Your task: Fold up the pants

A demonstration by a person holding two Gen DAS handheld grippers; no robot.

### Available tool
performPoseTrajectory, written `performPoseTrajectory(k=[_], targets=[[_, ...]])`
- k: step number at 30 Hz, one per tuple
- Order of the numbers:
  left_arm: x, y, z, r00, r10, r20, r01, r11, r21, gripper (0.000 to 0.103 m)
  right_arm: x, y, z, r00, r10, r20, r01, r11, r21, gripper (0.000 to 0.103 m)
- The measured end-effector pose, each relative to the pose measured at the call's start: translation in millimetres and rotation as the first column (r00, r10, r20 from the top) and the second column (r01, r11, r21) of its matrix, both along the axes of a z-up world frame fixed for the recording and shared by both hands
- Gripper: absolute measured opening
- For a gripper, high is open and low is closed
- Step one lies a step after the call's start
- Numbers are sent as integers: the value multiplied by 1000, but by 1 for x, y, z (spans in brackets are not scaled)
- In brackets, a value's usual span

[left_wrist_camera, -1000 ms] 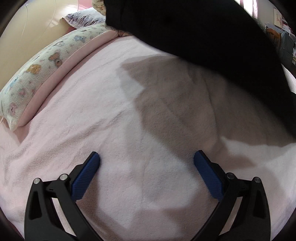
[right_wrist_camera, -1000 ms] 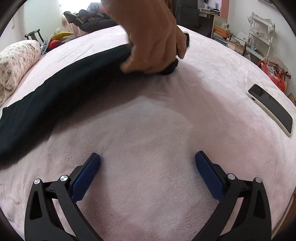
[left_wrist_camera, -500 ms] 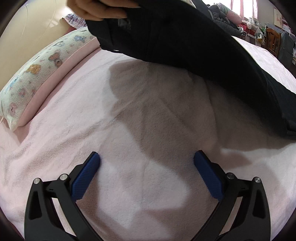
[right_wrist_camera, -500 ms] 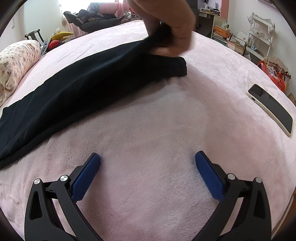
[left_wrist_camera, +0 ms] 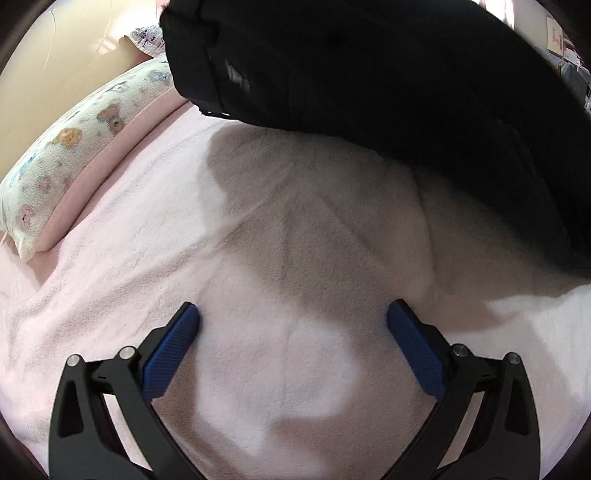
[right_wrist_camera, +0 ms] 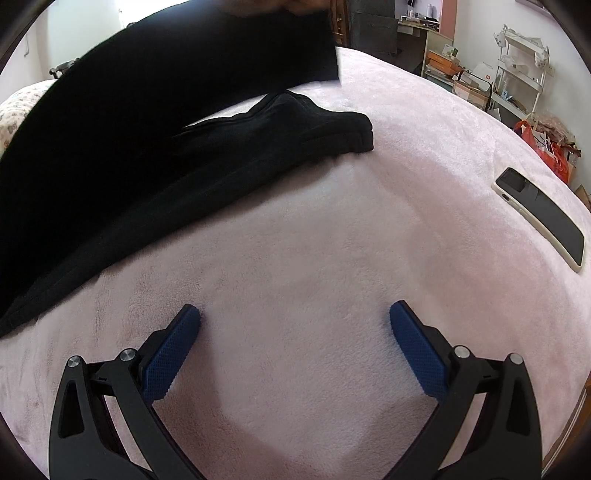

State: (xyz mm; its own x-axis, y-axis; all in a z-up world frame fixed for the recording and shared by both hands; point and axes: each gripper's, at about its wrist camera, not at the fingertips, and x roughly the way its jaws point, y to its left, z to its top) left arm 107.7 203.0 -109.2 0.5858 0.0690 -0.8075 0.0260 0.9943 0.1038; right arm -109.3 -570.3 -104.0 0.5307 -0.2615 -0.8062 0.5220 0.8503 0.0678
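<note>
Now the pants (right_wrist_camera: pixel 155 122) are lifted higher than half a second ago: in the right wrist view one black layer hangs in the air across the far left, its straight edge raised off the blanket (right_wrist_camera: pixel 295 258), while a second layer lies below it with its bunched end resting on the blanket at center far. Earlier that upper part was only pinched up a little by a hand; now just a sliver of the hand (right_wrist_camera: pixel 303 4) shows at the top edge, touching the cloth.

From the left wrist view the pants (left_wrist_camera: pixel 388 92) fill the far right, closer and larger than before, casting a broad shadow on the blanket (left_wrist_camera: pixel 258 258). The hand seen there earlier is gone from view.

Both tools are unchanged. The left gripper (left_wrist_camera: pixel 293 341) rests released, jaws wide apart, nothing between them, low over the blanket. The right gripper (right_wrist_camera: pixel 295 341) is likewise spread wide and empty.

A pillow (left_wrist_camera: pixel 74 147) lies at the far left, and a phone (right_wrist_camera: pixel 539 218) sits on the blanket at the right, well apart from the pants, both where they were.
</note>
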Motion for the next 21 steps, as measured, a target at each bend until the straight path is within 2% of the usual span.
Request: performPoseTrajectory(k=[21], targets=[[0,0,2,1000,1,0,-1,1000,1,101,-1,0,1,1000,-1,0,1,1000,0,102]])
